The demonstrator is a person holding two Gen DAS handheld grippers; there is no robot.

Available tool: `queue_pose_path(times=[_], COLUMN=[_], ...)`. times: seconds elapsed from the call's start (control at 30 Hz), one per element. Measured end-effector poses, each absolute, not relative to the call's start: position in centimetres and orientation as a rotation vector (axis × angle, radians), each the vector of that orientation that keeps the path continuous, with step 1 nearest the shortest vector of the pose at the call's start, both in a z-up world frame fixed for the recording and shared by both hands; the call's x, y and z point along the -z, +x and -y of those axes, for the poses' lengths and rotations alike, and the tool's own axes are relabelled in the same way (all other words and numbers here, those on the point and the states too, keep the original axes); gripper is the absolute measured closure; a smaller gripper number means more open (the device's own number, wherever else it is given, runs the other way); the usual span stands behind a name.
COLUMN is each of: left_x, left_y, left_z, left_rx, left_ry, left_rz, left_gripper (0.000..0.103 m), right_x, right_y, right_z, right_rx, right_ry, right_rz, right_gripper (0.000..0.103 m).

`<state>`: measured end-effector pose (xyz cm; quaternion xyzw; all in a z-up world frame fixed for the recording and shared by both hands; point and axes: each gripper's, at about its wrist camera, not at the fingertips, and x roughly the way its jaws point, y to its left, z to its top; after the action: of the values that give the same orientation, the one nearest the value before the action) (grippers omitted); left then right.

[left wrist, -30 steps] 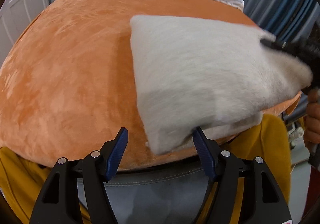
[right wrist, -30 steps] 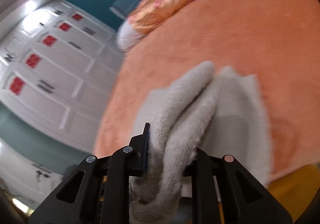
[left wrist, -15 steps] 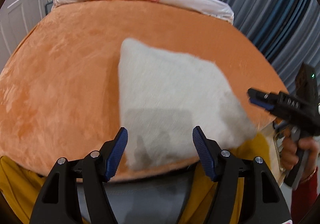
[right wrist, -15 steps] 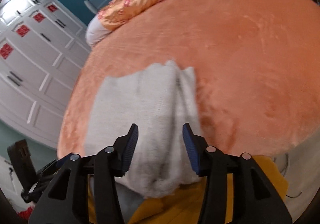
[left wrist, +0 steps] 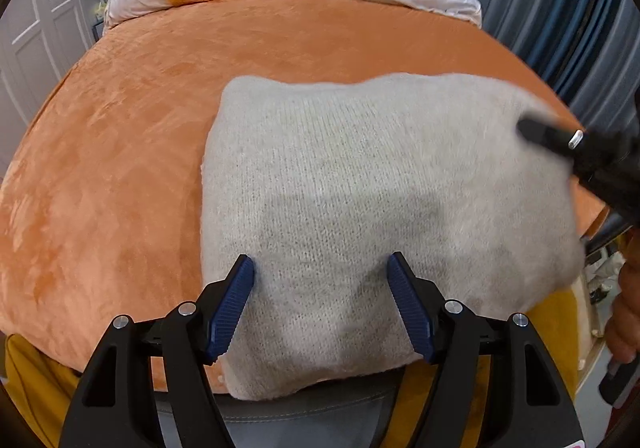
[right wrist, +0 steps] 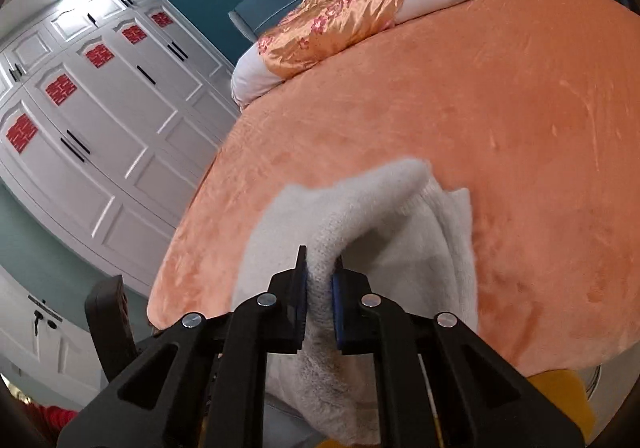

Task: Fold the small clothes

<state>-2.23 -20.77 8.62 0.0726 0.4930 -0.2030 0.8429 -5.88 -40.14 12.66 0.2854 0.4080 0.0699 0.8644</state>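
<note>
Since the earlier frame the right gripper [right wrist: 319, 280] has just closed its jaws, now pinching a raised fold of the cream knit garment [left wrist: 384, 215] lying on the orange bed [left wrist: 120, 151], while the left gripper [left wrist: 320, 304] hovers above it, jaws spread.

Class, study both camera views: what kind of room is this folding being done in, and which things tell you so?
Most likely a bedroom. The knit garment lies on a bed with an orange plush cover, pillows sit against a blue headboard, and a white panelled wardrobe lines the wall.
</note>
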Motion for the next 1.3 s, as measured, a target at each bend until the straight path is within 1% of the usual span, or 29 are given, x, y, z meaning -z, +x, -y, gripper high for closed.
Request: queue_pose_path(times=[0.03,0.07,0.1,0.2,0.3,0.37,0.43,0.5,0.53,0.57,0.6,0.63,0.67,0.73,0.77,0.83,0.87,0.9,0.93,1.0,1.07,1.13,1.17,1.23,1.3], left_x=[-8.2,-7.7,-7.3,-6.9,-6.8,-6.6,-6.6,-6.9,-7.0,-7.0,-7.1,-7.1,-7.2,-7.3,-7.2,-6.9,-6.8,-6.7,-6.7,-6.6,-6.6,-6.5,-6.5,-6.5,-6.4], left_y=[-2.2,-2.2,-2.2,-2.6,-2.4,-2.3,-2.3,-2.3,-2.3,-2.2,-2.1,-2.0,-1.9,-1.8,-1.8,-2.0,-2.2,-2.4,-2.4,-2.3,-2.1,-2.1,-2.2,-2.3,-2.4], left_z=[21.1,21.4,21.7,22.5,22.7,22.7,22.8,22.9,22.9,22.8,22.8,22.7,22.6,22.7,22.8,23.2,23.6,23.8,23.9,23.8,23.6,23.7,23.8,24.0,24.1], left_rx=[0.426,0.428,0.426,0.398,0.385,0.374,0.367,0.367,0.369,0.370,0.371,0.373,0.377,0.381,0.377,0.372,0.371,0.366,0.360,0.352,0.348,0.345,0.341,0.335,0.330], left_ry=[0.169,0.185,0.201,0.259,0.254,0.256,0.258,0.255,0.253,0.249,0.244,0.238,0.229,0.222,0.229,0.252,0.271,0.286,0.295,0.288,0.275,0.277,0.283,0.288,0.289], left_rz=[-1.046,-1.050,-1.047,-1.016,-1.020,-1.017,-1.015,-1.015,-1.016,-1.022,-1.030,-1.033,-1.034,-1.032,-1.031,-1.027,-1.020,-1.015,-1.013,-1.019,-1.025,-1.023,-1.020,-1.015,-1.012], left_gripper=[0.036,0.036,0.036,0.033,0.028,0.026,0.026,0.026,0.026,0.026,0.026,0.026,0.026,0.026,0.026,0.026,0.026,0.026,0.025,0.025,0.025,0.024,0.024,0.023,0.023], right_x=[-9.2,-7.1,-5.1,-6.4,-8.6,-9.0,-8.5,-7.8,-7.6,-7.7,-8.5,-9.9,-11.1,-11.7,-10.8,-6.9,-5.5,-5.5,-6.2,-8.1,-10.5,-11.7,-11.9,-11.6,-10.8], right_y=[-5.1,-5.0,-5.2,-5.7,-5.3,-4.6,-3.5,-2.5,-2.8,-2.6,-2.6,-3.0,-3.4,-3.3,-3.1,-2.2,-2.2,-2.7,-2.9,-3.7,-5.2,-6.5,-7.3,-8.8,-9.4], right_z=[40.4,40.6,41.0,42.1,41.4,41.0,40.9,41.0,41.2,41.3,41.4,41.6,41.7,42.0,42.2,42.6,42.7,43.1,43.3,43.5,42.8,42.1,41.7,40.8,39.7], right_rx=[-0.078,-0.048,-0.054,-0.063,-0.056,-0.059,-0.030,-0.040,-0.041,-0.040,-0.043,-0.047,-0.048,-0.018,0.000,0.041,0.035,0.034,0.031,0.042,0.049,0.040,0.030,0.019,0.020], right_ry=[0.567,0.568,0.619,0.702,0.606,0.564,0.553,0.597,0.602,0.596,0.584,0.570,0.556,0.536,0.536,0.527,0.549,0.586,0.606,0.617,0.553,0.511,0.503,0.500,0.498], right_rz=[-0.967,-1.028,-1.035,-0.997,-0.995,-1.010,-1.028,-1.035,-1.034,-1.020,-0.992,-0.940,-0.894,-0.877,-0.903,-1.031,-1.061,-1.036,-1.030,-1.008,-0.983,-0.984,-0.996,-1.024,-1.051], right_gripper=[0.094,0.094,0.095,0.093,0.092,0.088,0.070,0.070,0.079,0.090,0.094,0.094,0.094,0.095,0.095,0.094,0.094,0.094,0.092,0.090,0.090,0.089,0.088,0.079,0.078])
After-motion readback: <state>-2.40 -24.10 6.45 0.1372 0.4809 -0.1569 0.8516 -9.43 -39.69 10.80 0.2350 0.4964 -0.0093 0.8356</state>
